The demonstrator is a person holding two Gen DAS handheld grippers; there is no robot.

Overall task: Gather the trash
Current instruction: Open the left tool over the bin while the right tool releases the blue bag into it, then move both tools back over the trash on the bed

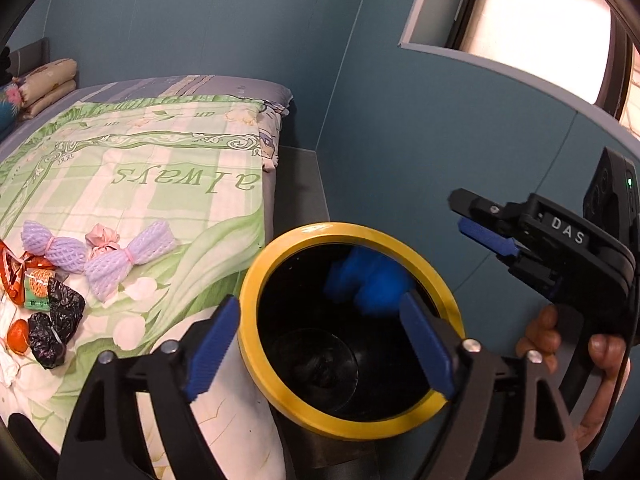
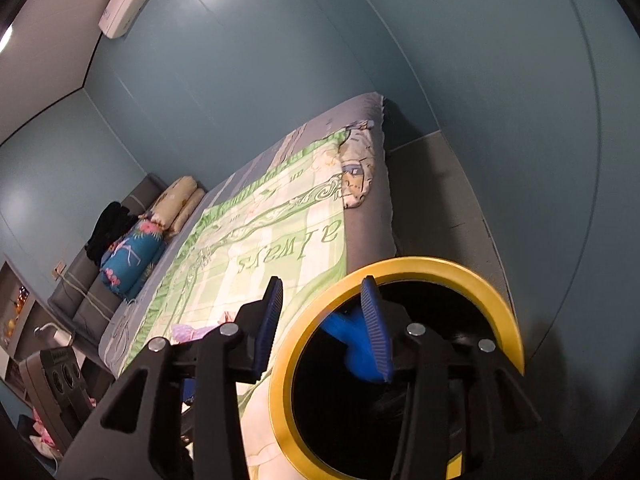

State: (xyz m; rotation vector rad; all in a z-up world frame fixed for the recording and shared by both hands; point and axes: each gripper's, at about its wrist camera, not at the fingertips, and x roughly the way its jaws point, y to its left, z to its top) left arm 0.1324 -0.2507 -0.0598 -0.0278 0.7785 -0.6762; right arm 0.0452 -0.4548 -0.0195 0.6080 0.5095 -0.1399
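- Right now both grippers hang over the open mouth of the trash bin [image 1: 352,332], a black bucket with a yellow rim that stands on the floor against the side of the bed [image 1: 132,184].
- The left gripper [image 1: 320,344] has its jaws wide apart with nothing between them; they straddle the bin's near rim, which suits a drop straight into the opening.
- A blurred blue thing [image 1: 368,284] shows inside the bin below the rim. It looks like a piece of trash falling or just landed, though the blur leaves its kind unclear.
- The right gripper [image 2: 328,328] has its jaws partly apart and clamped on nothing. In the right wrist view the same blue thing sits just behind one pad, inside the bin, and appears free of it.
- A hand [image 1: 576,356] grips the right tool's handle, at the right of the left wrist view.
- More trash lies on the quilt, well apart from the bin: two purple foam nets [image 1: 100,252], a pink wad [image 1: 105,241], black crumpled bags [image 1: 56,328], a snack wrapper [image 1: 36,288] and something orange [image 1: 18,336].
- Judged from this, one drop is done and several pieces remain, so the bin beside the bed keeps each trip short.
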